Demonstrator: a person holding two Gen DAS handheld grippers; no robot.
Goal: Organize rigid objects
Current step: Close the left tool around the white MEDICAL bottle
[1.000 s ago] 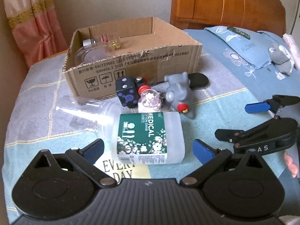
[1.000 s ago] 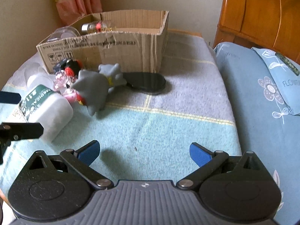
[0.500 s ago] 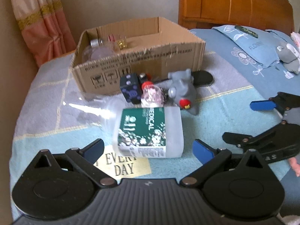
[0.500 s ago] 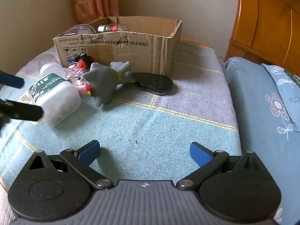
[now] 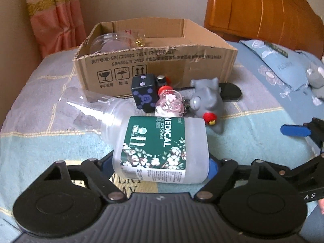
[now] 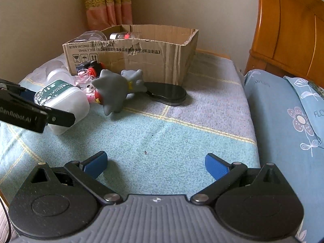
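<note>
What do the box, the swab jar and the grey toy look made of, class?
Box: brown corrugated cardboard, matte; torn, ragged rim and printed marks.
Swab jar: frosted, see-through plastic with a glossy green label, probably.
Grey toy: smooth moulded rubber or vinyl, likely; soft sheen, no fur.

Checked bedspread [image 6: 182, 137] carries cardboard box [image 5: 162, 60], swab bottle [image 5: 162, 149], toys.

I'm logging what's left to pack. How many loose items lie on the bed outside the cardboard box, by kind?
Plastic containers: 2 (cotton swab jar, pink bead bottle)
Toys: 2 (grey toy, dark cube)
Black oval item: 1
Black-and-red item, half hidden: 1
Yellow card: 1
Total: 7
</note>
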